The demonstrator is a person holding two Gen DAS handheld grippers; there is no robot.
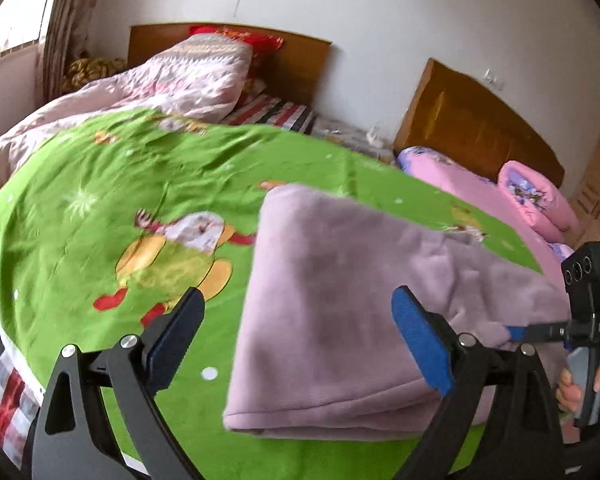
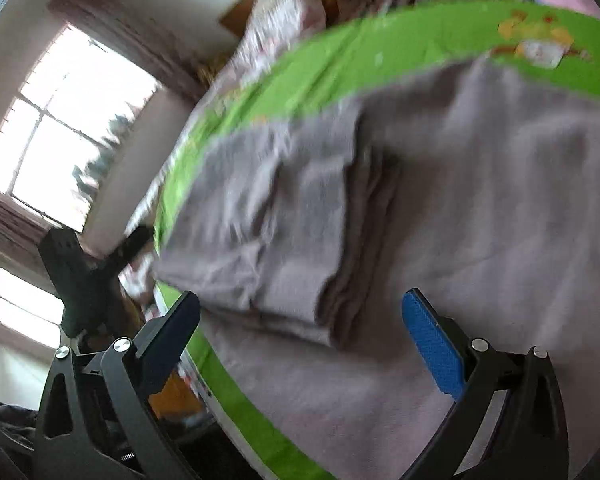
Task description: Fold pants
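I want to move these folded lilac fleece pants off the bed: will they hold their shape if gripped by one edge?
Probably not. The pants look like soft, thick fleece with rounded folds, so they should sag and droop from a single grip. The stacked layers lie loose, so they would likely slide apart or unfold. They seem light, and on the green sheet a push would likely bunch them.

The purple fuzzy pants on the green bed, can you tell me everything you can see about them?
The soft lilac fleece pants look plush and thick. They lie folded over in layers on the green cartoon-print bedspread, with a rounded fold at the near edge. From the right wrist view, one stacked folded part rests on a wider flat part. Both grippers hover open over them, and neither one's pads press the cloth.
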